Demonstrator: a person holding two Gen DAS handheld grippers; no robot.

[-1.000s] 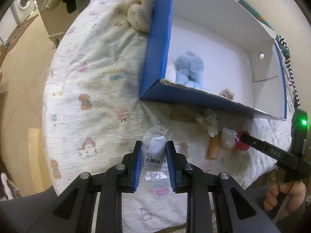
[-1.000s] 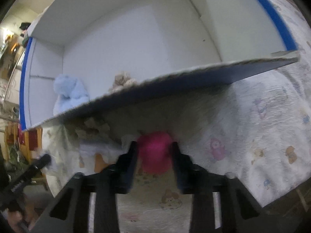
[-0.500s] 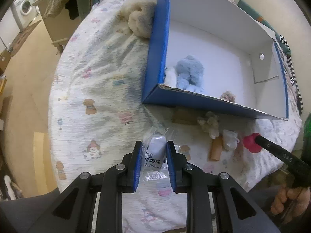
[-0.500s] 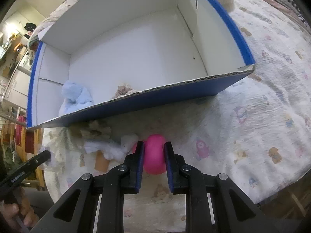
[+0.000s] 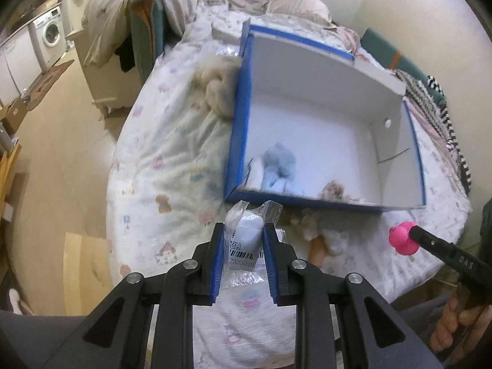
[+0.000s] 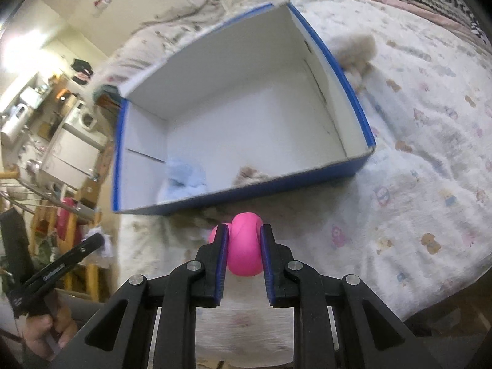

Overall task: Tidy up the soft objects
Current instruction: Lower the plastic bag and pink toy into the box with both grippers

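Left wrist view: the left gripper (image 5: pixel 243 236) is closed on a clear plastic packet (image 5: pixel 246 240) that holds a pale soft item and bears a barcode label; the packet is pinched between the two blue-padded fingers (image 5: pixel 217 258) and is raised above the bed (image 5: pixel 172 160), which is covered by a white quilt printed with small cartoon figures. Ahead of the packet lies an open cardboard box (image 5: pixel 238 129), blue outside and white inside, resting on the quilt. Inside the box, against its near wall, sit a light-blue plush toy (image 5: pixel 279 166) and, to its right, a small beige plush toy (image 5: pixel 333 190). A fluffy beige plush (image 5: pixel 220 89) lies on the quilt touching the outer left wall of the box. Just in front of the near wall, on the quilt, lies a cluster of small white and orange soft items (image 5: pixel 319 236); their individual shapes cannot be told. At the right, the right gripper (image 5: pixel 410 241) holds a pink soft ball (image 5: pixel 402 241) above the bed edge.

Right wrist view: the right gripper (image 6: pixel 244 246) is clamped on the pink soft ball (image 6: pixel 245 249), its pads pressing both sides, with the ball held near the front wall of the cardboard box (image 6: pixel 353 98). The light-blue plush toy (image 6: pixel 184 178) and the small beige plush toy (image 6: pixel 250 174) show inside. The left gripper (image 6: pixel 92 243) appears at the lower left edge, seen side-on.
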